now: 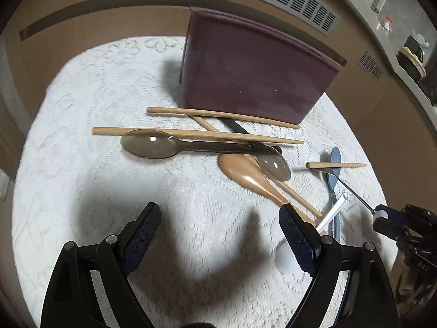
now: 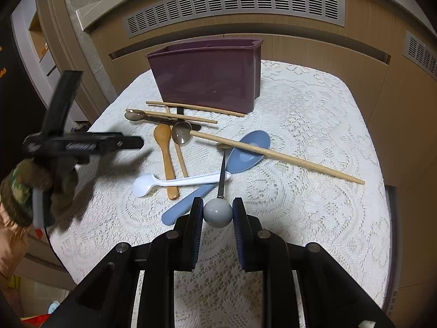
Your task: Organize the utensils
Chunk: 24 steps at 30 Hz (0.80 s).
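A purple utensil holder (image 2: 209,75) stands at the back of the lace-covered table (image 2: 314,142); it also shows in the left wrist view (image 1: 254,73). In front of it lie wooden chopsticks (image 2: 275,154), two smoky clear spoons (image 1: 148,143), a wooden spoon (image 2: 164,147), a white plastic spoon (image 2: 164,183) and a blue spoon (image 2: 245,150). My right gripper (image 2: 217,213) is shut on the grey ball end (image 2: 217,213) of a thin metal utensil whose tip rests on the blue spoon. My left gripper (image 1: 220,221) is open and empty above the cloth, near the wooden spoon's handle (image 1: 273,188).
The table is small, with rounded edges dropping off on all sides. Wooden panelling with vent grilles (image 2: 235,2) stands behind it. A shelf with small items (image 1: 409,52) is at the far right of the left wrist view.
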Motion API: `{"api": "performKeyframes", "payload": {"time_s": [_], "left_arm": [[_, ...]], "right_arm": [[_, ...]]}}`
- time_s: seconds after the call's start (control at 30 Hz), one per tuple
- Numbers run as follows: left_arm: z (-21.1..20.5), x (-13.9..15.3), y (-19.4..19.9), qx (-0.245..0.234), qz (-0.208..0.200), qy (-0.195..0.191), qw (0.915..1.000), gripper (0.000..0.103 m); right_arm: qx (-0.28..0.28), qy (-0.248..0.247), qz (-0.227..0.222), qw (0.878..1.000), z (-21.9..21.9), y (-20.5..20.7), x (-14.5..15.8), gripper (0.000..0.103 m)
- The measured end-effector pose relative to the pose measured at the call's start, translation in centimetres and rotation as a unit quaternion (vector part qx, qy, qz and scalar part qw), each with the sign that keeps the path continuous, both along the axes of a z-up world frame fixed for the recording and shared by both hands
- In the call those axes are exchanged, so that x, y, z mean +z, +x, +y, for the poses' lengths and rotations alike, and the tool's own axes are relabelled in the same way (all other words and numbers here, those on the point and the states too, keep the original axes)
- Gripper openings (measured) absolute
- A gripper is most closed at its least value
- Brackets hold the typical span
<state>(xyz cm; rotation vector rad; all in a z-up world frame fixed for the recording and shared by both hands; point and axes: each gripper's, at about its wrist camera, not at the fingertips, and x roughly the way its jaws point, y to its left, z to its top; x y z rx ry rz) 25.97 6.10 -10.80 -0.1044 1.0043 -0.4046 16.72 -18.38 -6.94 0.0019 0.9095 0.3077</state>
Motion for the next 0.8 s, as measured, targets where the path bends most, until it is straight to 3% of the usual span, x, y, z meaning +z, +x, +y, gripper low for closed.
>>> {"api": "performKeyframes", "payload": {"time_s": [0.1, 0.2, 0.37, 0.47, 0.57, 0.67, 0.77, 0.8], "left_arm": [[1.0, 0.3, 0.7, 0.049, 0.023, -0.048, 0.9974, 0.088], [1.6, 0.0, 2.5, 0.114, 0.063, -0.096, 0.9868, 0.087], [1.4, -0.2, 5.1, 0.23, 0.064, -0.086, 0.9672, 0.071], [1.0, -0.4, 6.0, 0.274, 0.057, -0.066, 0.9579, 0.069], [0.2, -0.2, 6.2, 0.295, 0.047, -0.04, 0.9535, 0.063], [-0.5, -0.3, 6.1, 0.288, 0.039, -0.037, 0.956, 0.037], [-0.2, -0.4, 5.2, 0.276, 0.03, -0.049, 0.9594, 0.033], [0.2, -0.2, 4.8, 0.273, 0.024, -0.054, 0.9603, 0.02]], "right_arm": [[0.003, 0.001, 0.003, 1.0, 0.4, -0.1, -0.2, 0.02], [0.006, 0.002, 0.005, 1.0, 0.7, -0.1, -0.4, 0.02], [0.004, -0.001, 0.009, 1.0, 1.1, 0.0, -0.8, 0.02], [0.002, -0.004, 0.006, 1.0, 1.0, -0.1, -0.8, 0.02], [0.002, -0.008, 0.0, 1.0, 1.0, -0.3, -0.8, 0.02], [0.003, -0.01, -0.003, 1.0, 1.0, -0.4, -1.1, 0.02], [0.004, -0.01, -0.004, 1.0, 1.0, -0.5, -1.2, 0.02], [0.003, -0.009, -0.005, 1.0, 0.9, -0.5, -1.2, 0.02]]}}
